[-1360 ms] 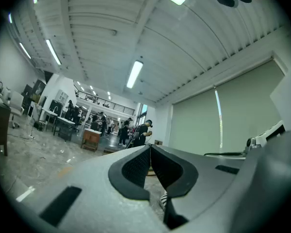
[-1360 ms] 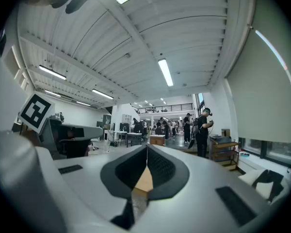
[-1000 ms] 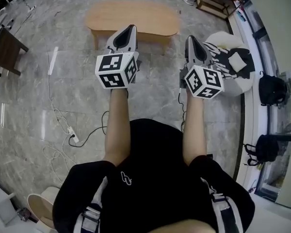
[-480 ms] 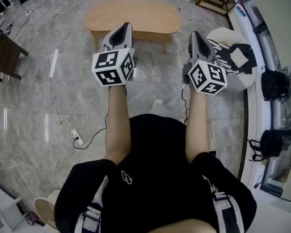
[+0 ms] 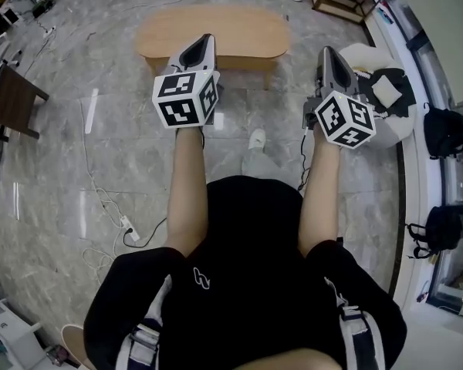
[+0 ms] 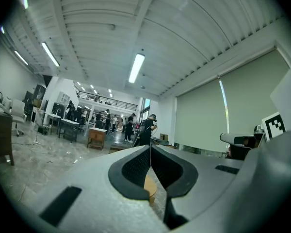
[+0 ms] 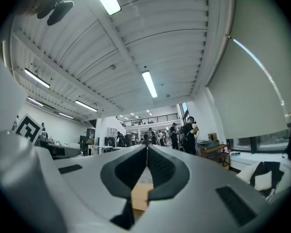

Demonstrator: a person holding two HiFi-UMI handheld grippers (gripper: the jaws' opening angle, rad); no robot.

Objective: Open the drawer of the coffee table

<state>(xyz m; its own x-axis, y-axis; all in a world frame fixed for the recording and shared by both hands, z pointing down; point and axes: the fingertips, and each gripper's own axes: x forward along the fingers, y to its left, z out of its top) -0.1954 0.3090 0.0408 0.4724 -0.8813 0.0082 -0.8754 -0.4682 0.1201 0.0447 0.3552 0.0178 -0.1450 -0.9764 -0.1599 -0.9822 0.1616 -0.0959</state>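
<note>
the wooden table (image 5: 216, 28) stands low and oval on the marble floor (image 5: 77, 168), ahead of the person. its drawer does not show from above. i judge it sits under the top on the near side of the table, where the left tool partly covers the view.

the left tool (image 5: 205, 43) hangs in front of the table's near edge, and the right tool (image 5: 328, 52) beside the table's right end. on both tools the jaws are together, with nothing between them.

the table looks stiff and rather heavy, so it should stay in place while the drawer slides with a light, even pull. a smooth wood front may be slippery. it is best to take a handle or the lower lip near the middle, so that the drawer does not jam sideways.
</note>
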